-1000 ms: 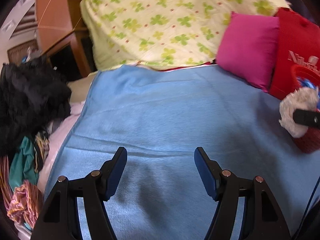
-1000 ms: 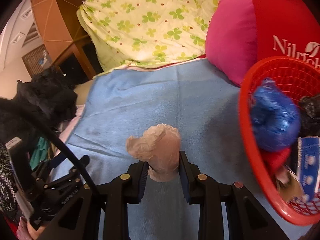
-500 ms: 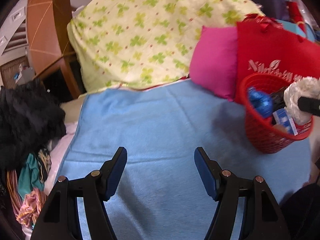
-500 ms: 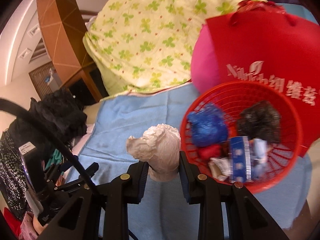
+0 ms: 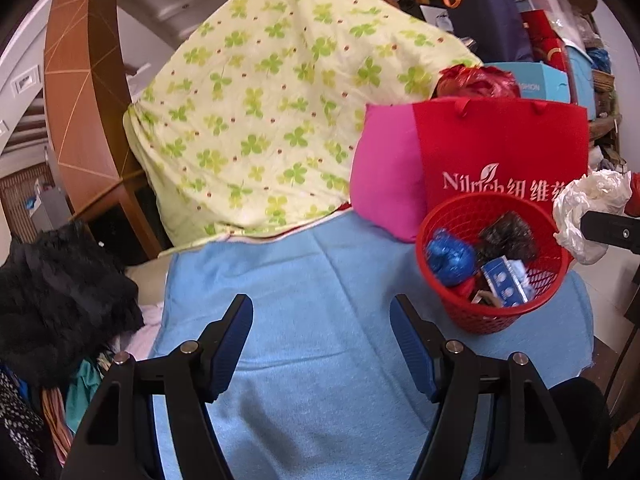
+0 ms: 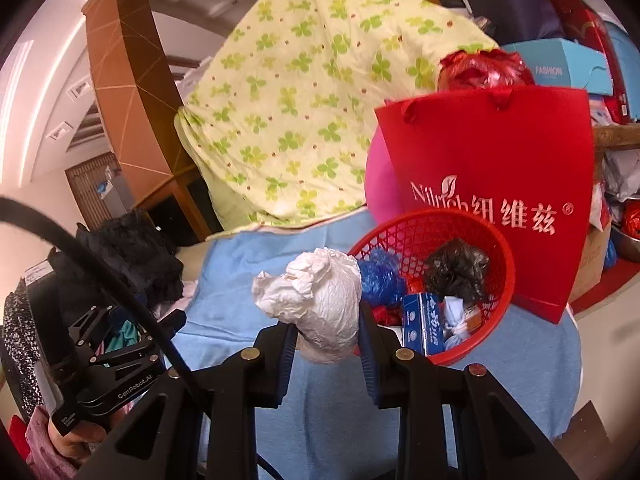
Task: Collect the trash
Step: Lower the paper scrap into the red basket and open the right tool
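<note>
Left wrist view: the left tongs [image 5: 322, 344] hang released over the blue blanket [image 5: 320, 280]; the red basket [image 5: 494, 316] sits far right.

Right wrist view: the right tongs [image 6: 327, 344] grasp a crumpled white wad [image 6: 320, 300] just left of the basket [image 6: 506, 276].

The mesh basket [image 5: 496, 316] sits on the blanket [image 5: 312, 280], a shopping bag [image 5: 500, 152] and cushion [image 5: 384, 176] behind it, clothes pile [image 5: 52, 296] far left.
</note>
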`<state>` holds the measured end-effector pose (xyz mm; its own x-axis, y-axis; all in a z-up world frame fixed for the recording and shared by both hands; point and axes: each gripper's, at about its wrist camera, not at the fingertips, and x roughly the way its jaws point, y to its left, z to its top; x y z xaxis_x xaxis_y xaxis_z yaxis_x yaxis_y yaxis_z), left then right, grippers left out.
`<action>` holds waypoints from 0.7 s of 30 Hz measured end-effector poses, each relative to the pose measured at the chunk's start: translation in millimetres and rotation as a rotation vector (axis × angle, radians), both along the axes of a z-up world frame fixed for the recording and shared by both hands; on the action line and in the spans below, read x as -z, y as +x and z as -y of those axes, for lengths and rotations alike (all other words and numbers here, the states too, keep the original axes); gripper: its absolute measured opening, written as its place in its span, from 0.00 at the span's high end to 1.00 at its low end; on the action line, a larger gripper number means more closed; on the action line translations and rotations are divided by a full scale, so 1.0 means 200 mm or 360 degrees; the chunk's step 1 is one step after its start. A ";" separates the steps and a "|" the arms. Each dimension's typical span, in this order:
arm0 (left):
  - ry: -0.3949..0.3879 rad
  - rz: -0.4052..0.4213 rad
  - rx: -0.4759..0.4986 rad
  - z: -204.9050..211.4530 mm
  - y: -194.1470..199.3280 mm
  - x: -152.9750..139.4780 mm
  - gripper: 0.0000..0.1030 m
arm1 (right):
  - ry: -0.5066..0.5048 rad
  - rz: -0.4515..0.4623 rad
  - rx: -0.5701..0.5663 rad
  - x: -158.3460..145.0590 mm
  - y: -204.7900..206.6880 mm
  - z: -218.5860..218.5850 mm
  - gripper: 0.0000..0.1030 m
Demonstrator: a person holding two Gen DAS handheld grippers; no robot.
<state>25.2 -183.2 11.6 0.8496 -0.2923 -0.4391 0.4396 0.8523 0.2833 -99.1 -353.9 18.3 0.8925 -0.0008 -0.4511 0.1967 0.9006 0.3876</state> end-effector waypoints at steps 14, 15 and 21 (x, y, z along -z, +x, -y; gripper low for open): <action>-0.0023 0.0086 0.0046 0.03 -0.13 -0.14 0.30 | -0.0007 0.0093 0.0004 -0.08 -0.12 0.02 0.70; -0.0027 0.0090 0.0046 0.02 -0.14 -0.14 0.30 | -0.0001 0.0095 0.0004 -0.07 -0.12 0.03 0.70; -0.0031 0.0094 0.0047 0.02 -0.14 -0.15 0.30 | 0.0006 0.0081 0.0011 -0.05 -0.11 0.03 0.70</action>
<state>-3.7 -187.5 41.4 0.8646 -0.3258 -0.3825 0.4479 0.8448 0.2928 -122.1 -359.5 29.0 0.9144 -0.0053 -0.4049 0.1826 0.8978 0.4007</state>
